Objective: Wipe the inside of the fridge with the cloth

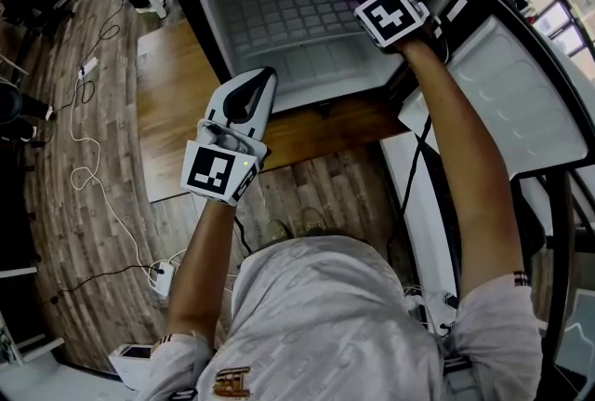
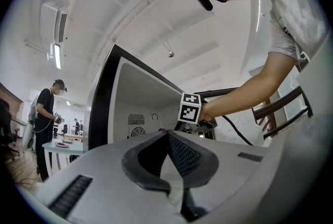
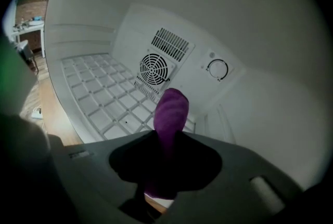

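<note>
Cloth (image 3: 170, 114), purple, sits clamped in the jaws of the right gripper (image 3: 165, 147), deep inside the open fridge (image 1: 279, 27) near its rear fan grille (image 3: 154, 69). The left gripper (image 1: 260, 85) hangs just outside the fridge, jaws together.

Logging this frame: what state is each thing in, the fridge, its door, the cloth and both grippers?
fridge: open.
fridge door: swung wide open.
cloth: clamped between the jaws, inside the fridge.
right gripper: shut on the cloth, reaching into the fridge.
left gripper: jaws together, empty, outside the fridge.
</note>
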The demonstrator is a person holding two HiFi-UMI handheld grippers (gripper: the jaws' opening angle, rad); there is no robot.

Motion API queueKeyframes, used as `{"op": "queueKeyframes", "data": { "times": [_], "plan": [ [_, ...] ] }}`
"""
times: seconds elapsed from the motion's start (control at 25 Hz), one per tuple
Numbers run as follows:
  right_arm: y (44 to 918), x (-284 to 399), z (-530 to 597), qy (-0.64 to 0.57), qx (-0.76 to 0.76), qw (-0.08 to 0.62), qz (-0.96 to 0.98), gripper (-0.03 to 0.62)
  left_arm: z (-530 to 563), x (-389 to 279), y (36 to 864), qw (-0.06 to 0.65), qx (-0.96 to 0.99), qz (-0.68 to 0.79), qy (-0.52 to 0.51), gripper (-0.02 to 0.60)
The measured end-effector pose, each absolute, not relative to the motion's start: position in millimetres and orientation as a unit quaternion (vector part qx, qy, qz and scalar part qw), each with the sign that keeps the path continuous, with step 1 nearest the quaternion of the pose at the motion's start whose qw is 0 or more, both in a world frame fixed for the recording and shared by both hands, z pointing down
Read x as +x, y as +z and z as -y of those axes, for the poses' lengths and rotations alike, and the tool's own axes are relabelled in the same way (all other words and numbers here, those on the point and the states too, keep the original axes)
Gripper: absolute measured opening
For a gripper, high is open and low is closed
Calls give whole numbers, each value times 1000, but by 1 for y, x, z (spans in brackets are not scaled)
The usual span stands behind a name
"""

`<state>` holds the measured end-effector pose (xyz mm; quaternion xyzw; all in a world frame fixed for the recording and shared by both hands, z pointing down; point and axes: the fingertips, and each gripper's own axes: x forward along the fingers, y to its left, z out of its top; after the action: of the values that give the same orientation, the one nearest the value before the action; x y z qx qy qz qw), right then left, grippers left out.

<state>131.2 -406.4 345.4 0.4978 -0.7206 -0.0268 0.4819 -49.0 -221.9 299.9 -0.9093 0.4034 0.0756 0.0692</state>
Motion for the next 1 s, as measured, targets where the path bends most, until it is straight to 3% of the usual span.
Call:
{"op": "queueKeyframes", "data": {
  "times": [0.52,0.84,1.0],
  "plan": [
    [338,126,408,-110,513,508,683,110,217,-57,299,70,-908,-406,77,0],
    [303,32,360,-19,466,362,807,110,215,-65,298,69,-907,-408,83,0],
    [293,-21,336,-10,419,328,847,110,213,-70,296,71,-906,-408,84,0]
  ]
}}
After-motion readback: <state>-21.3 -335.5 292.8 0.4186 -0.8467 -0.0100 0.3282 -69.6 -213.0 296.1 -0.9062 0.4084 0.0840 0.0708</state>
